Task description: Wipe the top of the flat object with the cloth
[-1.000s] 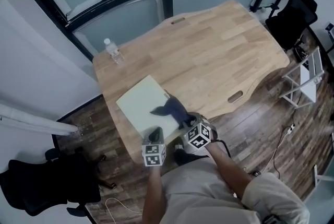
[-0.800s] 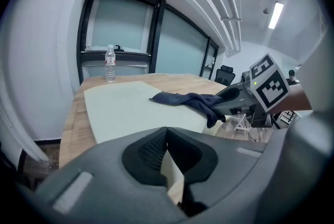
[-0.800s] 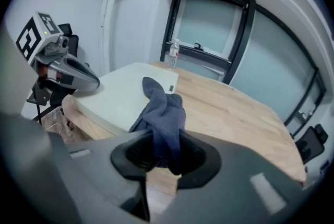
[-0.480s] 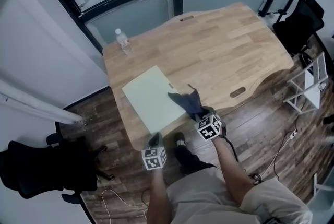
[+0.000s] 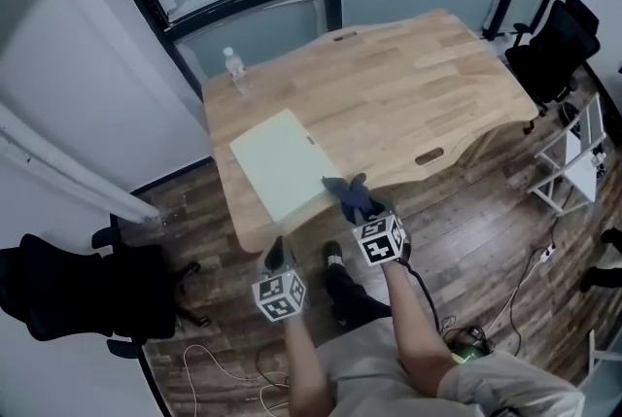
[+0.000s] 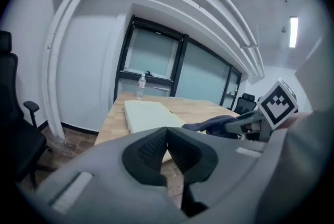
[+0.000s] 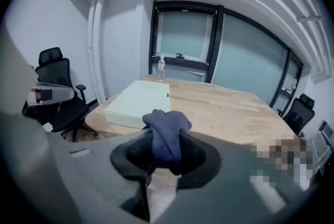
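Head view: board lies flat at the worktop's front-left corner. Its long axis runs from the front edge toward the bottle, with bare worktop to its right. Left tongs hang off the worktop, over the floor. Right tongs sit at the front edge, just beside the board's near corner.
Left gripper view: jaws together, empty.
Right gripper view: jaws clamped on the bunched cloth, aimed at the board.

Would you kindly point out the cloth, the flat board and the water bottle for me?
cloth (image 7: 166,137), right gripper view, on its bunched blue middle.
flat board (image 5: 280,162), head view, on the middle of its pale top.
water bottle (image 5: 234,70), head view, on its clear body.
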